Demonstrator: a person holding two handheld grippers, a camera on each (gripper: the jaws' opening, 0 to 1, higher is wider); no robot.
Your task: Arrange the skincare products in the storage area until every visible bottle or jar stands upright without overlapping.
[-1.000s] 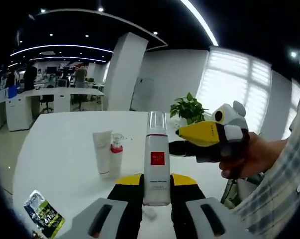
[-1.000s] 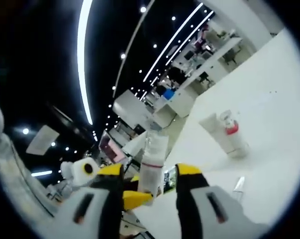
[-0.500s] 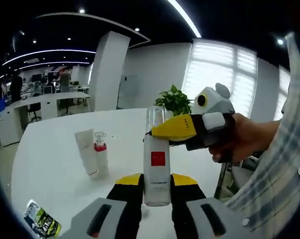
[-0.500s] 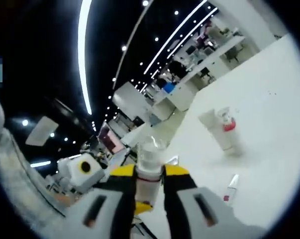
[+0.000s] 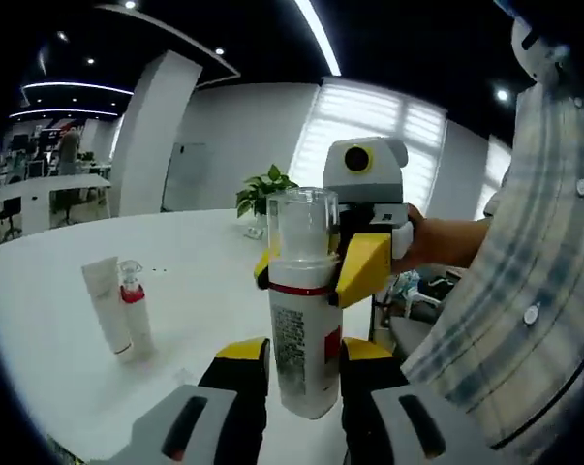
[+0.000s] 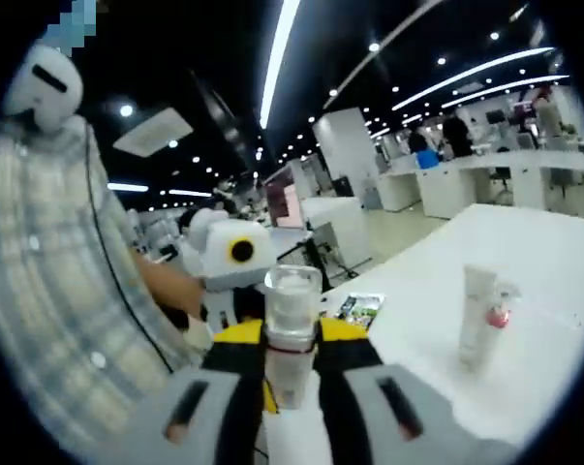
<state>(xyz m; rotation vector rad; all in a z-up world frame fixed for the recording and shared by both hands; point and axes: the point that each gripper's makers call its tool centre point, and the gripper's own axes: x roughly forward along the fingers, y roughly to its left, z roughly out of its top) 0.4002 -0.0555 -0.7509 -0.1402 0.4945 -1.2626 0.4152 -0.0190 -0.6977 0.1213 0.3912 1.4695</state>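
White plastic forms the body of the tall cylindrical bottle (image 5: 303, 339), which has a red band at the neck, a clear round cap and small print on its side. It is lifted above the white table (image 5: 49, 320), slightly tilted. The left gripper (image 5: 296, 383) has its yellow-tipped jaws clamped on the lower body; the right gripper (image 5: 316, 273) is clamped on the neck just under the cap. On the table, well apart, a white upright tube (image 5: 107, 310) stands touching a small red-collared pump bottle (image 5: 134, 310).
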